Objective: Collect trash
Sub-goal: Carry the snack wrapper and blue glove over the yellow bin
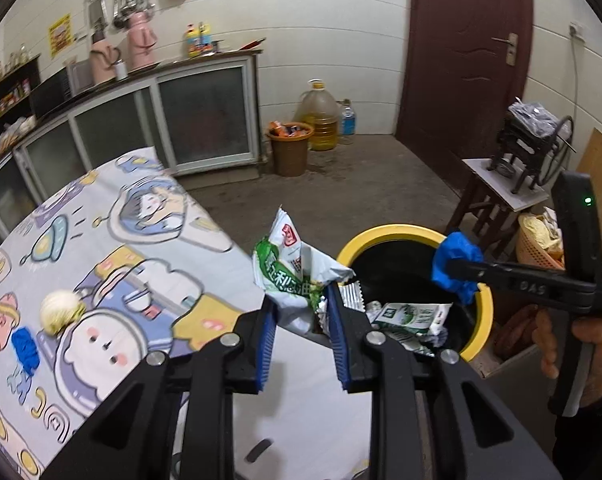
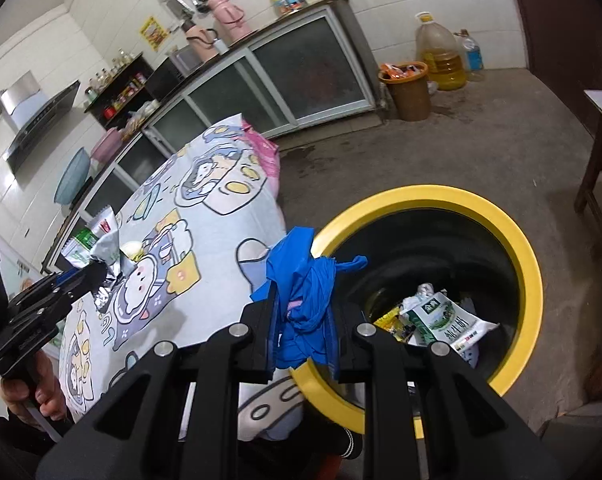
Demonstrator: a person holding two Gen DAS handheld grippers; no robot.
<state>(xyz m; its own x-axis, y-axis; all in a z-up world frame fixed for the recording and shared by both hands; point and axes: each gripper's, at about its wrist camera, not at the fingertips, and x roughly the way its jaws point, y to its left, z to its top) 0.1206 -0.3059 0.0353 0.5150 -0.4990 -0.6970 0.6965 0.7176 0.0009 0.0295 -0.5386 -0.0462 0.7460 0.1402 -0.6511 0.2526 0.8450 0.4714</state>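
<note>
Left gripper (image 1: 303, 308) clamps wrapper (image 1: 297, 268), right gripper (image 2: 305, 312) clamps blue bag (image 2: 305, 280); early release misses bin (image 2: 529, 264), wrapper short of rim.

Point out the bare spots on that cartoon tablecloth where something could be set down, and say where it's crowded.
The tablecloth is mostly bare: a wide patch runs from the pale crumpled ball toward the far corner by the cabinets. The white strip near the edge beside the yellow-rimmed bin is also free. It is crowded only around the ball and the blue scrap lying next to it.
</note>
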